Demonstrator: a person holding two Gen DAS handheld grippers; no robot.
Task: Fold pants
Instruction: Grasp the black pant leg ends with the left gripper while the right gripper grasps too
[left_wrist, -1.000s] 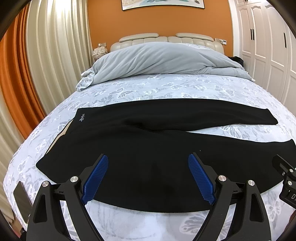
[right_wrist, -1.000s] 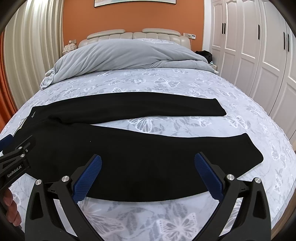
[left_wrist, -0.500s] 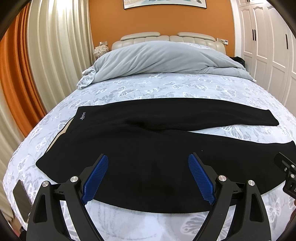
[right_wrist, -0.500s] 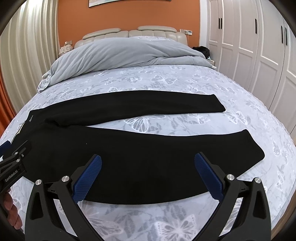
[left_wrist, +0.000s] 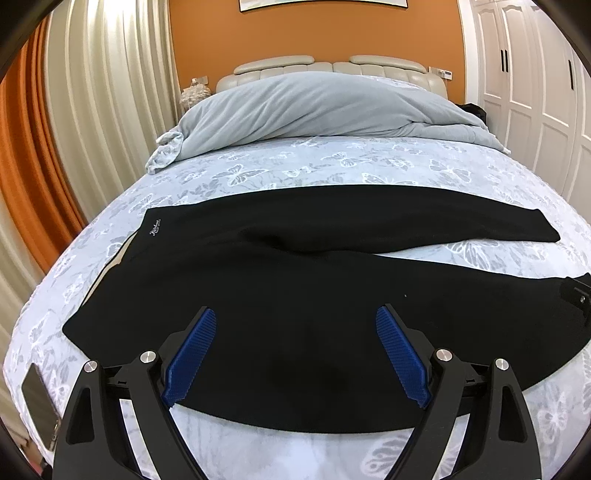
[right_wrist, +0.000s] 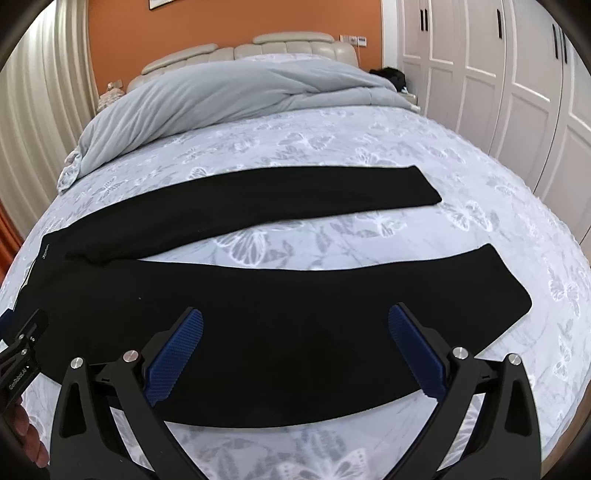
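Observation:
Black pants (left_wrist: 295, 280) lie spread flat across the bed, waistband at the left, two legs running right and splayed apart. They also show in the right wrist view (right_wrist: 258, 314). My left gripper (left_wrist: 295, 350) is open and empty, hovering over the near leg close to the seat. My right gripper (right_wrist: 295, 350) is open and empty, over the near leg's middle. The far leg's cuff (right_wrist: 424, 192) and the near leg's cuff (right_wrist: 509, 295) lie flat at the right.
The bed has a pale butterfly-print sheet (left_wrist: 332, 162). A grey duvet (left_wrist: 314, 107) is heaped at the headboard. A phone (left_wrist: 38, 410) lies at the bed's left near corner. White wardrobe doors (right_wrist: 517, 92) stand to the right, curtains (left_wrist: 92, 110) to the left.
Both grippers have drifted slightly; the right wrist view has tilted and shifted right. The pants have not moved. Both grippers stay open.

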